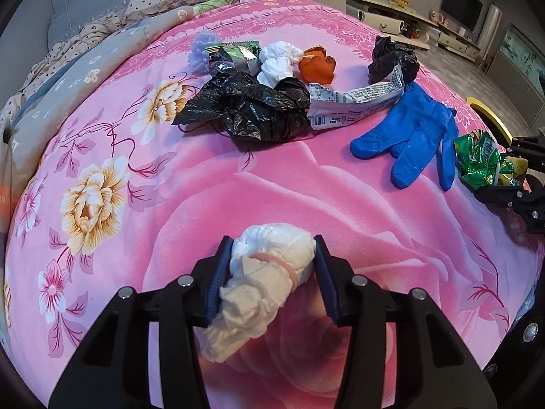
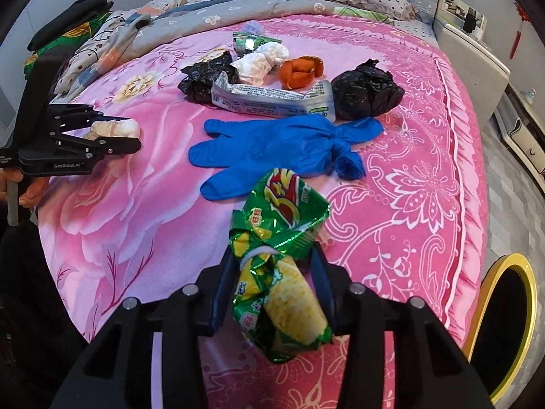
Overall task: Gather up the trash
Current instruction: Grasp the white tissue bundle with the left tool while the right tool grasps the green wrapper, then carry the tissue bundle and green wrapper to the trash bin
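Observation:
My left gripper (image 1: 272, 266) is shut on a white tissue wad (image 1: 269, 266) bound with a pink band, held just above the pink bed cover; it also shows in the right wrist view (image 2: 115, 129). My right gripper (image 2: 272, 272) is shut on a crumpled green snack wrapper (image 2: 279, 262), seen in the left wrist view (image 1: 483, 160) at the right edge. On the bed lie a blue glove (image 1: 415, 136), a black plastic bag (image 1: 252, 105), a second black bag (image 1: 391, 58), a long white wrapper (image 1: 354, 102), white tissue wads (image 1: 277, 61), orange peel (image 1: 316, 64) and a green foil wrapper (image 1: 235, 51).
A black bin with a yellow rim (image 2: 504, 320) stands on the floor at the bed's right edge. Pillows and a grey quilt (image 1: 85, 68) lie at the head of the bed. A pale purple item (image 1: 201, 47) lies behind the trash pile.

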### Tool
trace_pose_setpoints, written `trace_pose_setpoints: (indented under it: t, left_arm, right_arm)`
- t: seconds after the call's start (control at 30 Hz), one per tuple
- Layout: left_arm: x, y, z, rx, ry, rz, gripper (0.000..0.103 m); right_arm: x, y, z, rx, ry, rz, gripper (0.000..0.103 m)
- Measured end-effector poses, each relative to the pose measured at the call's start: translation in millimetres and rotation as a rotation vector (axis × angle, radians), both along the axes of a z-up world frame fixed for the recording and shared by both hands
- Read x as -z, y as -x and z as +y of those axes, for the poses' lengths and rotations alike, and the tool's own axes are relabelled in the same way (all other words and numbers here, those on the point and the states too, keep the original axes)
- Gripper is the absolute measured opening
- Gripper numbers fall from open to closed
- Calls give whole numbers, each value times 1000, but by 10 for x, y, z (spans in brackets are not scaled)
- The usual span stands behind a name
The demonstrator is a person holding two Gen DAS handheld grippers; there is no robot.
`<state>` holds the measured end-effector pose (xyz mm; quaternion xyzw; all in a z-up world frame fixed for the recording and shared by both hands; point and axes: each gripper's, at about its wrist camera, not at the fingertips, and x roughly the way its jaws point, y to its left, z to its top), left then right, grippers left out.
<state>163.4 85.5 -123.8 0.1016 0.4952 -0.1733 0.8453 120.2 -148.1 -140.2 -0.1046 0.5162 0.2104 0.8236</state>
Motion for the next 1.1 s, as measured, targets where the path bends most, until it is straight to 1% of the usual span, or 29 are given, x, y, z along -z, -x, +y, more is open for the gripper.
trace_pose_setpoints:
  t: [0.07,0.27,0.43,0.57,0.83,0.97,1.03,1.1]
  left_arm:
    - [-6,3,-18,4,-5,-7,39]
    - [-76,44,-23,-1,-34,-23,35]
    - [-241,74,73,-39,-4,-36,35]
    - [-417,178,28,-45,-12,-65,35]
    - [-839,365,-242,-58,-8,-127,35]
    - [-1047,421,-489,-52,-8,-165,35]
    - [-1146,442,-617,-44,11,-175,35]
    - [-1240,459,-756,-39,15,-193,35]
  right_arm:
    - [-22,7,-3,4,-14,0,38]
    - [-184,70,-33,-1,-59,0,38]
    - [-355,174,-80,-8,-80,-16,37]
    - [-493,257,-188,3,-117,-17,38]
    - [-856,433,-572,69,-168,-91,38]
    - [-1008,483,-790,105,-191,-119,37]
    - [-1090,500,-920,126,-203,-134,38]
    - [-1166,512,-1054,149,-215,-148,38]
